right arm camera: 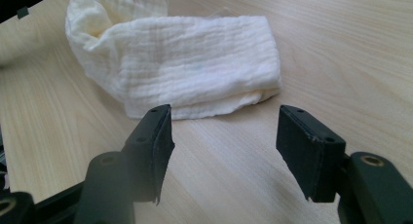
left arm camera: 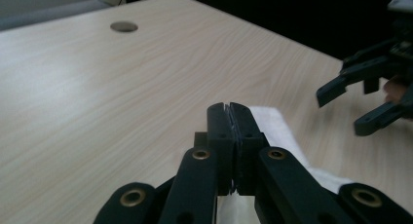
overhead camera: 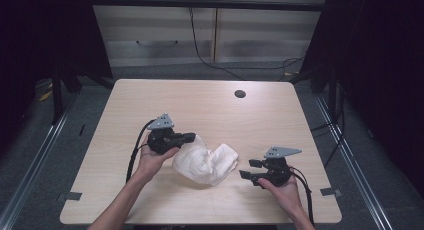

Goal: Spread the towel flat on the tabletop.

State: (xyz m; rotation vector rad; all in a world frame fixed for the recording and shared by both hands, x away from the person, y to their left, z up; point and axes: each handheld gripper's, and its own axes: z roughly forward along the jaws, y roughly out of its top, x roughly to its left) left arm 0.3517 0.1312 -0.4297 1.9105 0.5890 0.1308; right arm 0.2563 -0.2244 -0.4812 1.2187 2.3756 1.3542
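White muslin cloth [overhead camera: 206, 162]: left claw [left arm camera: 228, 118], clamped, seemingly pinches its 9 o'clock edge; lift slowly. Right claw [right arm camera: 224, 136] gapes, empty.

The cloth [overhead camera: 206, 162] lies on the table [overhead camera: 210, 105], between both grippers.

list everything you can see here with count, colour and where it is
cloth: one, white, crumpled, on the table between the two grippers
table: one, light wood, centre of the high view
cable hole: one, dark, round, far right part of the tabletop
tape marks: two, grey, near corners of the table
cabinet: one, pale, behind the table
left gripper: one, black, jaws shut at the cloth's left edge
right gripper: one, black, jaws open, just right of the cloth
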